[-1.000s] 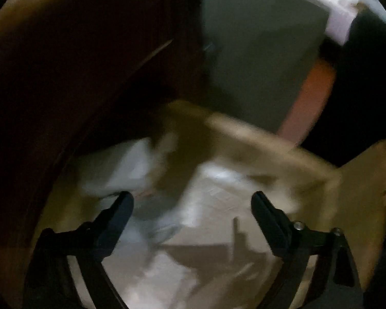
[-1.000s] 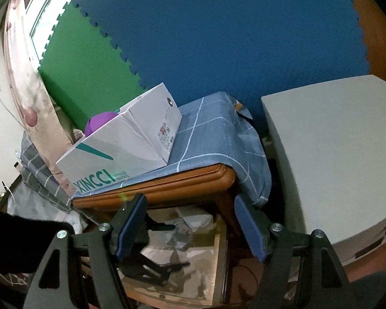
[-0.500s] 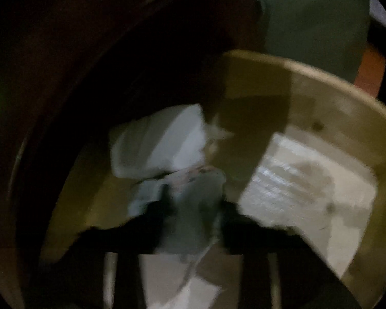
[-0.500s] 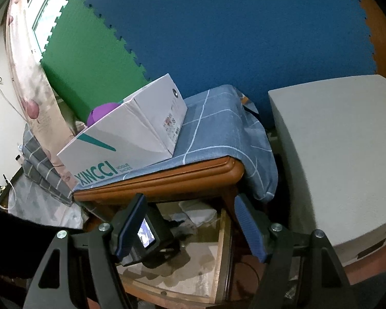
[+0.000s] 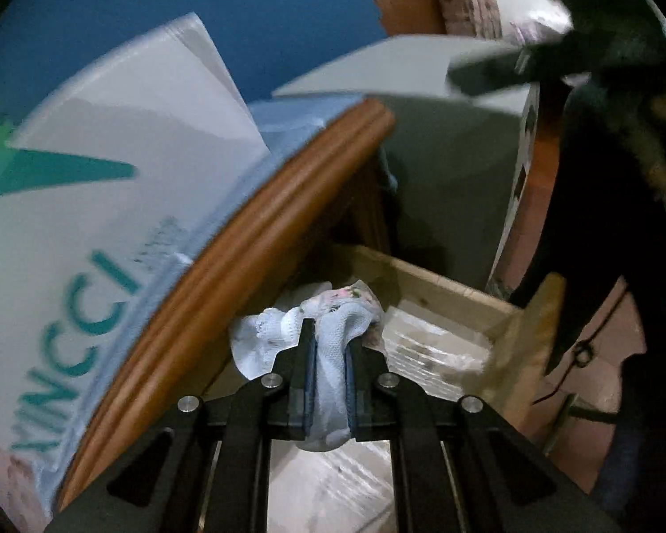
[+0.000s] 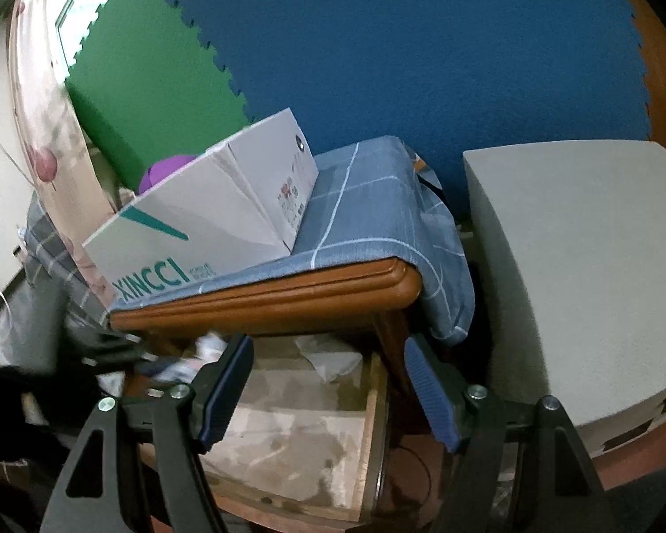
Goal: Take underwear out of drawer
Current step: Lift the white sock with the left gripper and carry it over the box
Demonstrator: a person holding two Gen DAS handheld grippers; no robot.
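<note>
My left gripper (image 5: pixel 331 333) is shut on a pale blue and white lacy piece of underwear (image 5: pixel 266 337), which bunches between the pads and hangs above the open wooden drawer (image 5: pixel 444 284). In the right wrist view the same gripper shows as a dark blur (image 6: pixel 111 351) at the drawer's left side with light cloth (image 6: pixel 177 371) at its tip. My right gripper (image 6: pixel 328 355) hovers open over the drawer (image 6: pixel 368 435) with nothing between its fingers. Another white garment (image 6: pixel 333 357) lies at the back of the drawer.
The drawer slides out under a brown wooden table edge (image 6: pixel 266 302) covered by a blue checked cloth (image 6: pixel 368 204). A white XINCCI box (image 6: pixel 208 222) stands on it. A grey block (image 6: pixel 577 266) stands to the right, and a dark sleeve (image 5: pixel 608 222) is nearby.
The left gripper went from open over the drawer's cloth to shut on the underwear, then rose with it above the drawer. The right gripper stayed open and nearly still.
</note>
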